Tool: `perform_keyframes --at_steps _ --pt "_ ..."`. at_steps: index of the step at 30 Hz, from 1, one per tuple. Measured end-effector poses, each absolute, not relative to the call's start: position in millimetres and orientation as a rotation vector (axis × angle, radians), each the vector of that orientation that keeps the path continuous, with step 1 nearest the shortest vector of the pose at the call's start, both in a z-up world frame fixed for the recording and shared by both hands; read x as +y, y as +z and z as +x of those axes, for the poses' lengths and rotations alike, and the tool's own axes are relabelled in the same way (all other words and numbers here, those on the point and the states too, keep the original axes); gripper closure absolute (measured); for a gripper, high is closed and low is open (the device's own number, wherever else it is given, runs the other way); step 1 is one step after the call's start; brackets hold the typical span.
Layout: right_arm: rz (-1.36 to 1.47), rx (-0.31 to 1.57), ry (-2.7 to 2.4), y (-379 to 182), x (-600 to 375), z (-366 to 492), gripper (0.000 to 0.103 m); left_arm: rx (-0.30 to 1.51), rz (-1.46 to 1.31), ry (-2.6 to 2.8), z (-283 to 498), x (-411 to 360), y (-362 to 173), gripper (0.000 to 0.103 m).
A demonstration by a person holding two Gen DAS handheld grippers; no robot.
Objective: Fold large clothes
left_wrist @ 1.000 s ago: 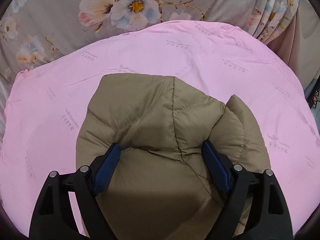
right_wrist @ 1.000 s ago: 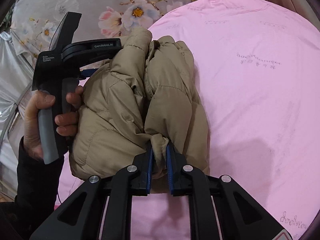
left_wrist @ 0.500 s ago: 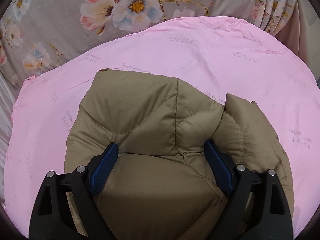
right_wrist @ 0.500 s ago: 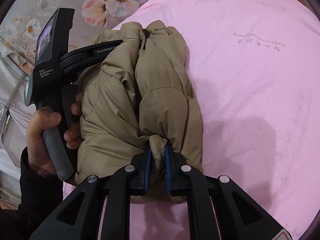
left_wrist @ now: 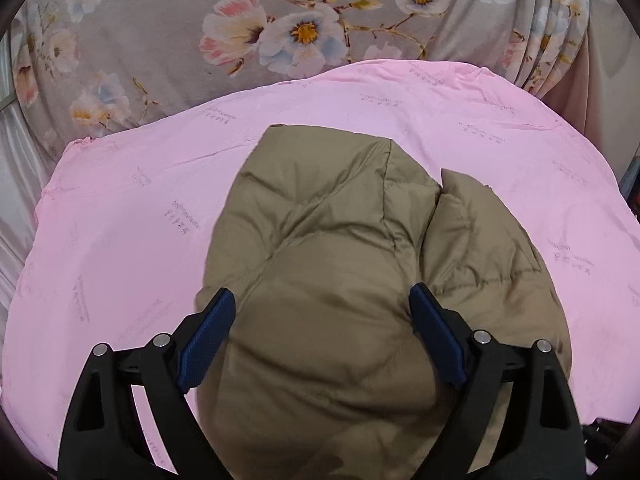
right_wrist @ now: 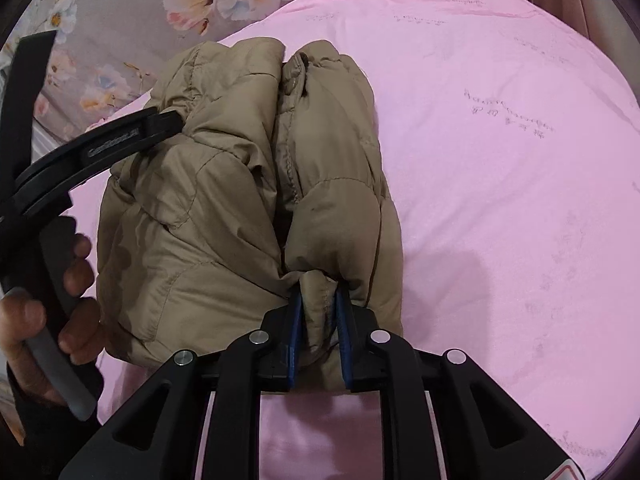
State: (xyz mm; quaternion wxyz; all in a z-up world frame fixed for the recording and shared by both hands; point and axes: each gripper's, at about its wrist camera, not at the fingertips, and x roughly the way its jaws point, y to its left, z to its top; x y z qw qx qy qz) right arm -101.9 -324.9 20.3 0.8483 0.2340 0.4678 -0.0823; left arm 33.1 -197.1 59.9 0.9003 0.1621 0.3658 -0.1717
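A tan puffer jacket [left_wrist: 340,248] lies bundled in two padded lobes on a pink sheet [left_wrist: 120,220]. My left gripper [left_wrist: 322,304] straddles the near lobe with its jaws wide and opening. The left pad sits at the jacket's edge and the right pad rests in the crease between the lobes. In the right wrist view the jacket [right_wrist: 224,184] lies lengthwise. My right gripper [right_wrist: 318,292] holds a narrow fold of its near end between the blue pads, and these jaws are opening too. A hand [right_wrist: 76,280] holds the left gripper's handle at the jacket's left side.
The pink sheet [right_wrist: 500,200] spreads wide to the right of the jacket. A grey floral cloth [left_wrist: 280,28] runs along behind it, and pleated curtain folds [left_wrist: 560,40] hang at the far right. White fabric [left_wrist: 16,168] shows at the left edge.
The left gripper has shifted left across the bundle, so its left pad now sits at the jacket's edge. The right gripper's pads have parted a little around the fold, and the jacket lies flatter.
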Motion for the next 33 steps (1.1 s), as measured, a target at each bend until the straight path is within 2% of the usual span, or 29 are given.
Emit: perform_keyframes --at_steps 6,8,10,15,19,24,33 --pt "0.425 0.811 -0.226 88 -334 -113 0.082 0.772 0.295 -0.299 18 -144 71 0.014" --pt "0.392 0.751 -0.241 108 -340 -99 0.068 0.818 0.277 -0.284 23 -135 62 0.014" --pt "0.358 0.746 -0.252 112 -341 -72 0.063 0.847 0.247 -0.287 27 -131 55 0.013" --pt "0.402 0.82 -0.226 78 -342 -3 0.063 0.871 0.228 -0.289 31 -134 49 0.012" --pt "0.394 0.868 -0.252 45 -338 3 0.058 0.904 0.197 -0.299 38 -132 42 0.01" --pt "0.474 0.878 -0.212 16 -354 10 0.058 0.937 0.185 -0.32 45 -135 31 0.005" --pt "0.435 0.868 -0.238 0 -346 14 0.057 0.947 0.213 -0.343 49 -146 14 0.005"
